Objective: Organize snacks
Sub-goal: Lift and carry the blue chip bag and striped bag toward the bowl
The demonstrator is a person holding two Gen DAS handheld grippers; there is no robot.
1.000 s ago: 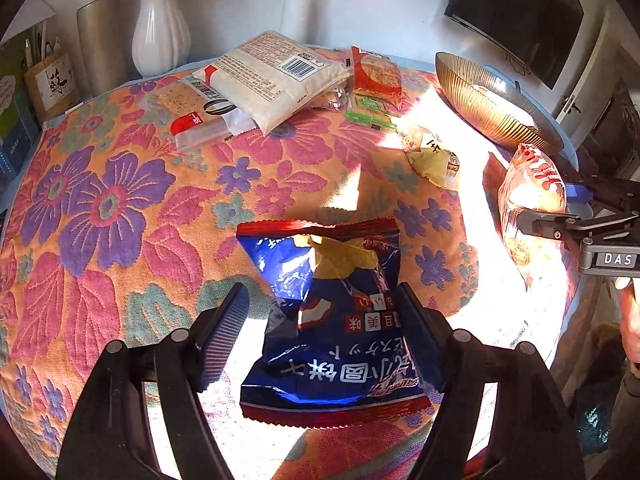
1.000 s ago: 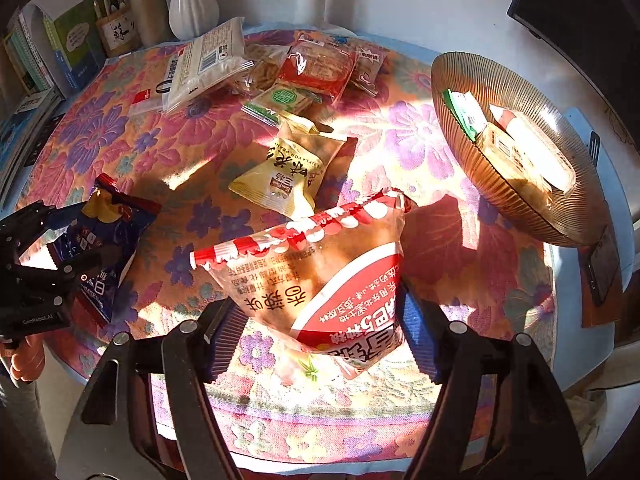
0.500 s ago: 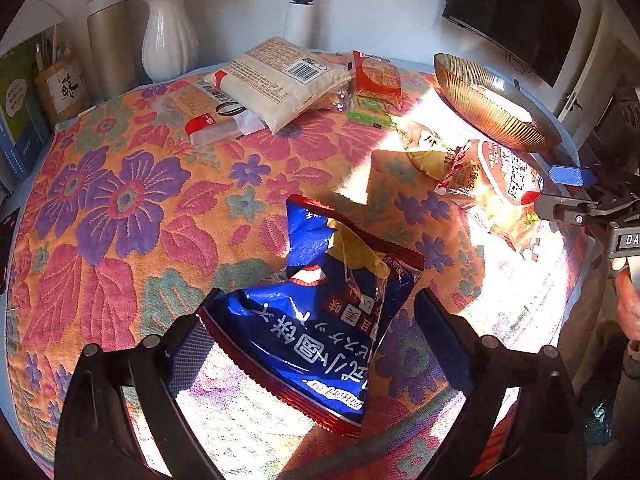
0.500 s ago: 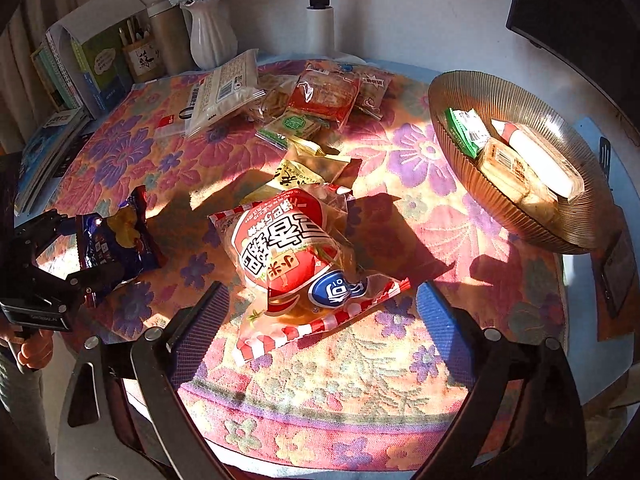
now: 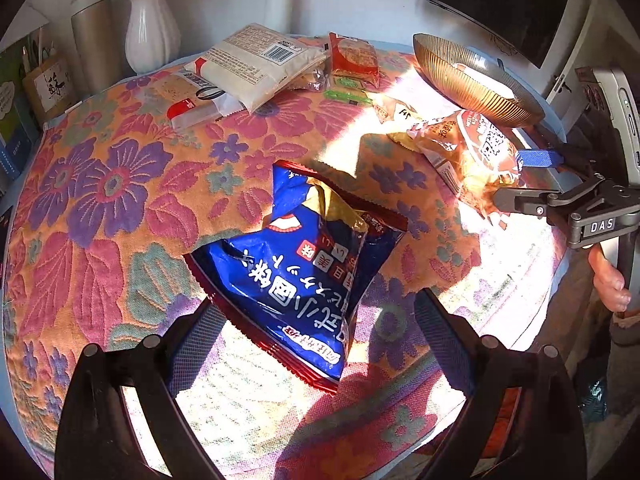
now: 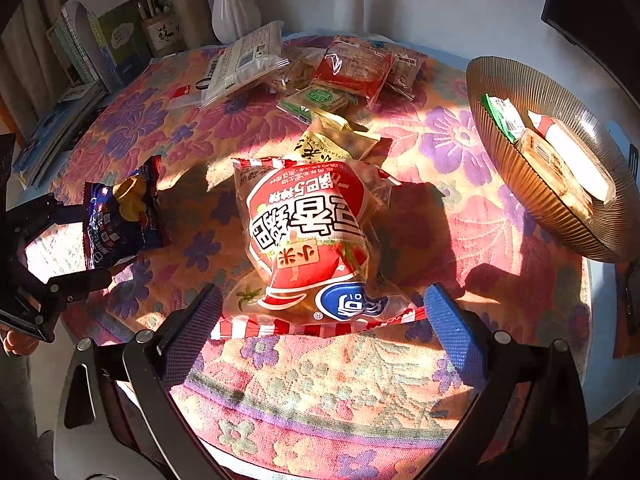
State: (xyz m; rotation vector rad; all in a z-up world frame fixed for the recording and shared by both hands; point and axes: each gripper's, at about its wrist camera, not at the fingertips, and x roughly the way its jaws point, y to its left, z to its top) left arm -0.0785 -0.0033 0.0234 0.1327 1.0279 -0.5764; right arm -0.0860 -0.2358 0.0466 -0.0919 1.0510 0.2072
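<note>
Two grippers point down at a round table under a floral cloth (image 6: 320,384). Nearest in the left wrist view, the left gripper (image 5: 316,320) stands wide open, holding nothing; one blue snack bag (image 5: 296,272) lies on the cloth between its two fingers, its lower edge close to the left pad, though contact there cannot be told. In the right wrist view, the right gripper (image 6: 322,312) is opening its jaws, and one red-and-white snack bag (image 6: 310,240) lies flat on the cloth between them, gripped by neither pad. Just behind that bag lies one yellow packet (image 6: 336,142), partly tucked under it. Farther back sits a loose heap of at least five packets, among them one large white bag (image 6: 244,64), one red packet (image 6: 354,66) and one green packet (image 6: 320,98). To the right, one ribbed golden bowl (image 6: 532,188) holds about three packets. At the far edge stand one white vase (image 6: 234,8), one beige cylinder (image 6: 192,12) and a few books (image 6: 104,40).
</note>
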